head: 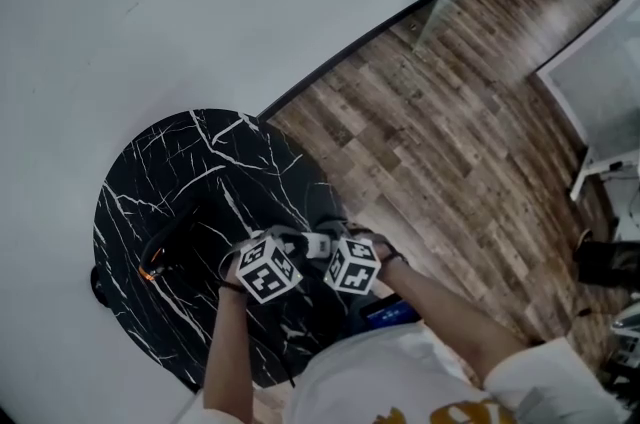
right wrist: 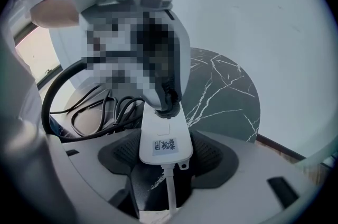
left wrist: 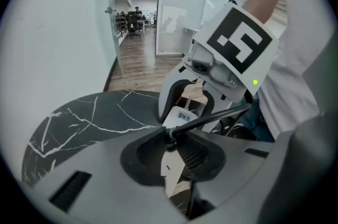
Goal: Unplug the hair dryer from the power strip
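Both grippers meet over a round black marble table. My right gripper is shut on a white power strip that carries a small label, with its white cord running down between the jaws. My left gripper is shut on the black plug seated in the strip's far end. From the left gripper view the strip sits between the right gripper's white fingers. In the head view the left gripper and right gripper face each other across the strip.
Loops of black cable lie on the table behind the strip. A dark object with an orange spot rests at the table's left side. A white wall stands behind the table, and wood flooring spreads to the right.
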`<state>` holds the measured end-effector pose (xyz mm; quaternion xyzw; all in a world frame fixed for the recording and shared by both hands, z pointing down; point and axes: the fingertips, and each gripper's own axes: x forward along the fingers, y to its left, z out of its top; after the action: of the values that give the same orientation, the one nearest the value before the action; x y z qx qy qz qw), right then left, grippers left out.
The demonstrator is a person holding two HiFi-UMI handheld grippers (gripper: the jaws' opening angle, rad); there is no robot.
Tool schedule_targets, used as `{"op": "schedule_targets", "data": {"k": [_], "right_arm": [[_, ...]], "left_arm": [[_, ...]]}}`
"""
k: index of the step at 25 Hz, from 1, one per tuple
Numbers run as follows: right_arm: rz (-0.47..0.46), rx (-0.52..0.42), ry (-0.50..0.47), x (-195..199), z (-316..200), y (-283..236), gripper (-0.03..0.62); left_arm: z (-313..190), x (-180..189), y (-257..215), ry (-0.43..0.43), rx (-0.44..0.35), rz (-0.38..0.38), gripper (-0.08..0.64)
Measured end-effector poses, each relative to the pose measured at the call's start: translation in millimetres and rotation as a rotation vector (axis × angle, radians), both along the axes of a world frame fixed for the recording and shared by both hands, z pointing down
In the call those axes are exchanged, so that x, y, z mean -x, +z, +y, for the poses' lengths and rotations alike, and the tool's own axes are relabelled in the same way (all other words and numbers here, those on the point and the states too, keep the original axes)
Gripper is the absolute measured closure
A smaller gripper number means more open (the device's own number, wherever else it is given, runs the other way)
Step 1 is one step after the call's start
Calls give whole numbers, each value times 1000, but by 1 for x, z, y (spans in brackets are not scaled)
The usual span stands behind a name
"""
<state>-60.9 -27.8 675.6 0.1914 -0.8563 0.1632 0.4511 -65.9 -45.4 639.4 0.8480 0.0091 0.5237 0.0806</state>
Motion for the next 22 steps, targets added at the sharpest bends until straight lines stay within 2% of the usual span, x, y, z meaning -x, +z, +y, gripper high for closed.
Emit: {"op": "schedule_targets", "data": {"k": [2,4,6,9,11,13,19,20,22], "right_arm": [[1,2,5,-1,0,0,316],[6,5,10,-1,-1,2,316],[10,7,14,-2,-1,3,316],[10,13,9,-1,-1,2,316],[14,11,-3,0,0,1,313],[19,2,-3,0,-1,1,313],[29,4,-4,1,-1,2,313],[29,6,-2,1,-1,2,313],[25,10,9,0,-1,3,313]], "left_arm": [[-2,-1,-1,27,96,-10,503],[-3,-3,-3,49,116,-16,502],[-3,-3,-4,41,51,-16,502],[0,-2,-6,43,-149,-16,506],[2,0,-6,23,-206,-13,506],[2,0,-4,11,-168,-5,506],[-2,-1,-2,59,74,9,506],[-3,-1,-3,72,85,3,505],[-2,-2,-4,90,54,-11,506]]}}
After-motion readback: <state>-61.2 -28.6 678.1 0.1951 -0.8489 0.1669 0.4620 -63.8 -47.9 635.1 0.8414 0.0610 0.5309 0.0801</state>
